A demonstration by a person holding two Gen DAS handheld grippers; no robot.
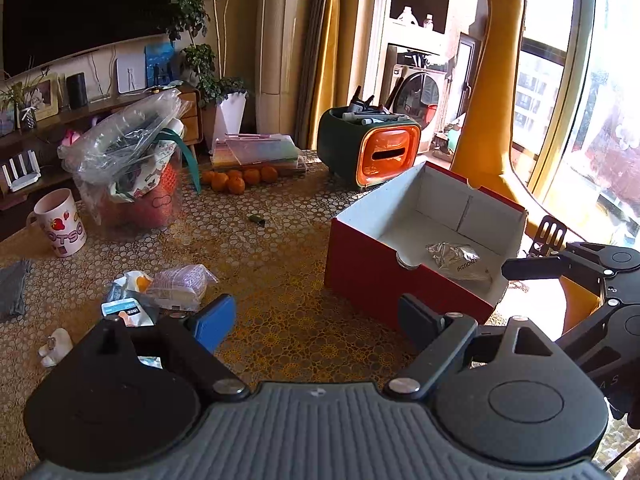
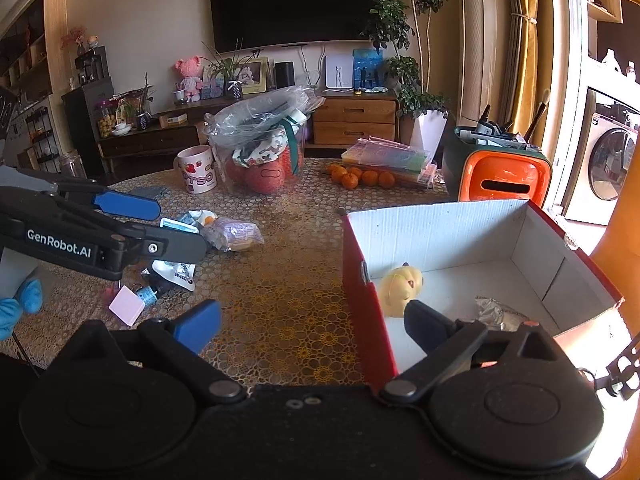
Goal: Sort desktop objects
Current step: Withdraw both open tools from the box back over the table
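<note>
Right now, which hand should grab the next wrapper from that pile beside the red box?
Left, probably. The left gripper is open and empty right above the wrapper pile, while the right gripper, also open, straddles the red box wall, farther from the pile.

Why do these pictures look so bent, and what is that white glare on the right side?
Left wrist view: the fisheye lens bows the window frame, and sunlight washes out the near corner of the red box. Right wrist view: the same curving bends the wall edges; daylight bleaches the box's right side, while the TV stays dark. Both views are fairly sharp.
</note>
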